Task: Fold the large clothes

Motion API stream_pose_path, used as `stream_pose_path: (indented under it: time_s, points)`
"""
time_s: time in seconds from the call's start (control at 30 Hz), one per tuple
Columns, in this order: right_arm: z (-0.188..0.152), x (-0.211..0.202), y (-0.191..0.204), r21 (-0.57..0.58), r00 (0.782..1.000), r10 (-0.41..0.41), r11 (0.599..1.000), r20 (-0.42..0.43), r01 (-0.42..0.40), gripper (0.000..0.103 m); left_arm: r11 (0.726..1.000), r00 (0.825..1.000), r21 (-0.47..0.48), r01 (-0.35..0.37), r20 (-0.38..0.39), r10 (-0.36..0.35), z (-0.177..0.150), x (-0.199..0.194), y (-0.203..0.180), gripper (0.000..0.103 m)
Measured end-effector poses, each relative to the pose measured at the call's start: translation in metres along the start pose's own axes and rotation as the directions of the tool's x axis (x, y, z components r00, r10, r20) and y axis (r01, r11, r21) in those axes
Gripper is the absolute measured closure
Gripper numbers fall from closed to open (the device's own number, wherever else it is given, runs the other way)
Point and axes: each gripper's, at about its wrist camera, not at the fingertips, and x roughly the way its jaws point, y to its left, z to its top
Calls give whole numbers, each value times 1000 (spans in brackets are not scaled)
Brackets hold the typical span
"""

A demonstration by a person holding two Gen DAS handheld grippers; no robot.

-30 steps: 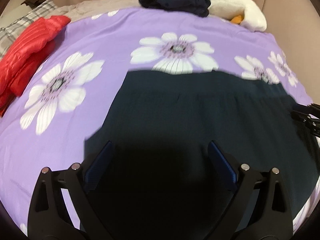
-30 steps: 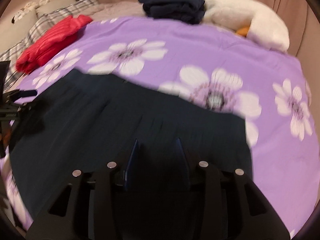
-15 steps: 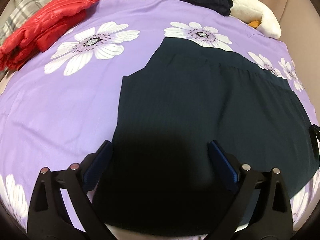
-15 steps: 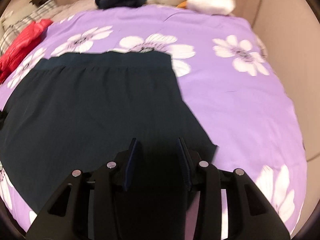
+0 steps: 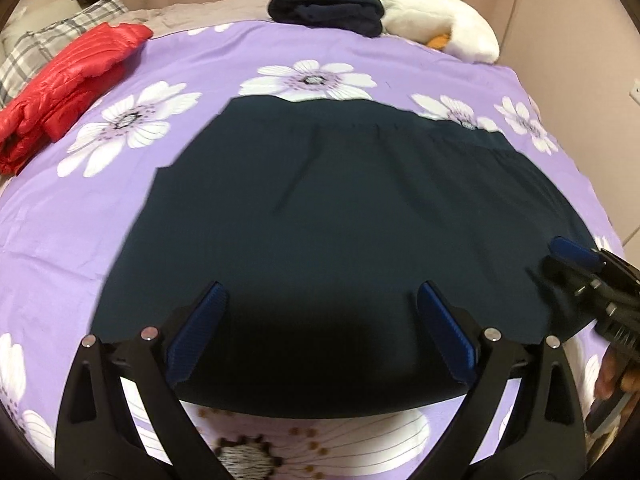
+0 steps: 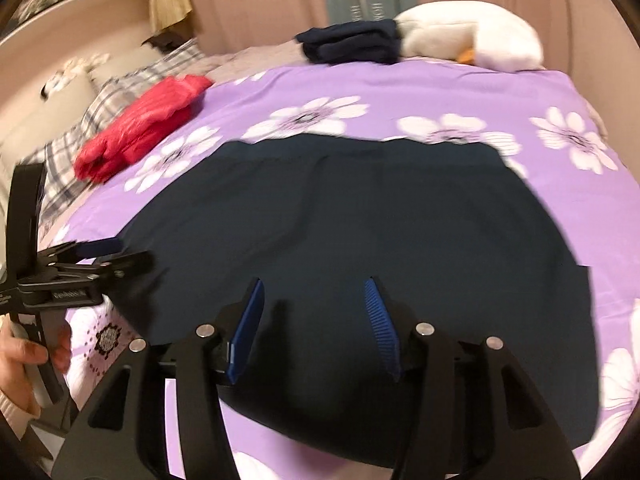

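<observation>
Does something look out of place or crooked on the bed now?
Nothing stands out. The dark garment lies flat on the purple floral cover; the red jacket and the folded dark clothes sit tidy at the far side.

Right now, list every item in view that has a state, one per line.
dark skirt: spread flat on the bedspread, unfolded.
left gripper: open, holding nothing.
right gripper: open, holding nothing.
red jacket: folded, far left.
navy clothes: folded pile, far edge.

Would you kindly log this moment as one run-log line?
dark garment flat on bedspread | left gripper open | right gripper open | fold not started
</observation>
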Motion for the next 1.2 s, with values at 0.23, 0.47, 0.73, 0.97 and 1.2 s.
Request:
stream_pose_path:
  time_s: [0.23,0.47,0.73,0.97,1.2]
  points:
    - [-25,14,3,-70,994,-101,993,-37,98,49,997,998,57,-59,-6,59,-17,8,-5,5]
    - [-44,-24,-55,79,990,-138,987,-15,139,49,996,996,5,-87,-16,87,-29,1,24,3]
    - [-66,-68,-121,271,965,-259,927,-38,260,49,989,987,-47,-143,-79,139,-39,-18,53,2]
    - [-43,-123,-111,327,937,-341,879,-79,348,17,987,991,-94,-128,-37,125,-2,-89,41,2]
    - [27,-189,-37,259,962,-269,932,33,252,1,999,998,-20,-32,60,33,47,-184,-16,2]
